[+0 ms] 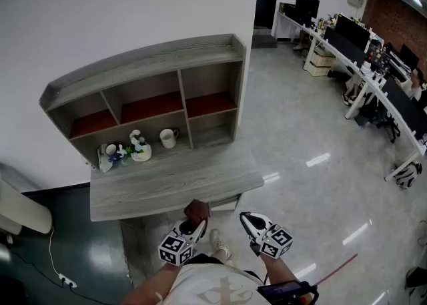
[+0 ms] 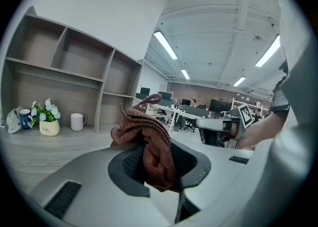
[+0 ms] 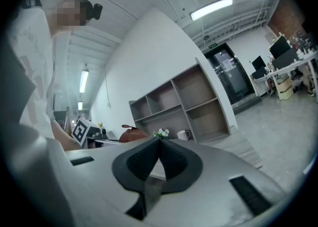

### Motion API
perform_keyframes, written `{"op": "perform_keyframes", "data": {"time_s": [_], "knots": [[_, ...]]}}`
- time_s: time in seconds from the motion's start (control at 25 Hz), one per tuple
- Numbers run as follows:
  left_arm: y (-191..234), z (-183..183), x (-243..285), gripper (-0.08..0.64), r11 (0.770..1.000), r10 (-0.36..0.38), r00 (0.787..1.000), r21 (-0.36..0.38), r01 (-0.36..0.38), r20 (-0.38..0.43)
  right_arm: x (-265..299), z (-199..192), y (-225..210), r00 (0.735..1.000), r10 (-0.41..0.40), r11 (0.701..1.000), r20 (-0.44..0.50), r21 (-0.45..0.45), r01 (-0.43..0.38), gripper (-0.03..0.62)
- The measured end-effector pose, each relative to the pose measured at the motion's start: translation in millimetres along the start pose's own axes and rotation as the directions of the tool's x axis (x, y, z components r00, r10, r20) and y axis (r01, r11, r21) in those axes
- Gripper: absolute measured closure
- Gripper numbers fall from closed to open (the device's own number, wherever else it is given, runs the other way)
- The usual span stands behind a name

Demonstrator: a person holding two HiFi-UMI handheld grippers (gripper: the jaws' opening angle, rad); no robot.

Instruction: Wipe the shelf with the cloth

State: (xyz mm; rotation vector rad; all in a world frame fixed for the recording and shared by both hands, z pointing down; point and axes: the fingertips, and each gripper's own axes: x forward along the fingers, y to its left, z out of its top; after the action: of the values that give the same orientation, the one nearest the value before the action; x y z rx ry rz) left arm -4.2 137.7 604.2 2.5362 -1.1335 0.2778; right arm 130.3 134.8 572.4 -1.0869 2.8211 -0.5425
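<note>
Left gripper [image 1: 193, 226] pinches the cloth [image 1: 197, 210]; right gripper [image 1: 249, 219] is pressed together. Mug [image 1: 168, 138] and flowerpot [image 1: 141, 153] stand far left on the shelf [image 1: 173, 181].

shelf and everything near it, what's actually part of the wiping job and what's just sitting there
In the job:
cloth, clamped in the left gripper
grey shelf

Just there:
white mug
flower pot
small blue cup
right gripper, shut and empty
</note>
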Motion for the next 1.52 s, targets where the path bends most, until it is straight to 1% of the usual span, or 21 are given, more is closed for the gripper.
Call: {"op": "perform_keyframes", "data": {"time_s": [0.2, 0.48, 0.88, 1.2, 1.52], "knots": [[-4.1, 3.7, 2.5, 0.46, 1.0, -0.004, 1.0, -0.004, 0.004, 0.0, -1.5, 3.1, 0.4, 1.0, 0.006, 1.0, -0.002, 0.001, -0.006, 0.589], [-6.9, 1.3, 9.7, 0.46, 1.0, -0.005, 1.0, -0.003, 0.005, 0.001, -5.1, -1.1, -10.7, 1.0, -0.008, 1.0, 0.01, 0.013, 0.008, 0.589], [8.7, 9.2, 20.7, 0.46, 0.999, 0.017, 1.0, -0.027, -0.017, 0.004, 9.3, 2.4, -26.9, 1.0, -0.012, 1.0, 0.007, 0.029, 0.012, 0.588], [11.6, 18.2, 52.7, 0.46, 0.999, -0.004, 1.0, -0.036, 0.004, -0.001, 13.4, 8.6, -55.4, 1.0, -0.03, 0.999, 0.003, 0.039, 0.03, 0.588], [33.1, 44.2, 101.9, 0.459, 0.999, -0.023, 1.0, -0.026, 0.023, 0.009, 33.7, 23.1, -98.2, 0.999, -0.045, 0.998, 0.005, 0.039, 0.045, 0.588]]}}
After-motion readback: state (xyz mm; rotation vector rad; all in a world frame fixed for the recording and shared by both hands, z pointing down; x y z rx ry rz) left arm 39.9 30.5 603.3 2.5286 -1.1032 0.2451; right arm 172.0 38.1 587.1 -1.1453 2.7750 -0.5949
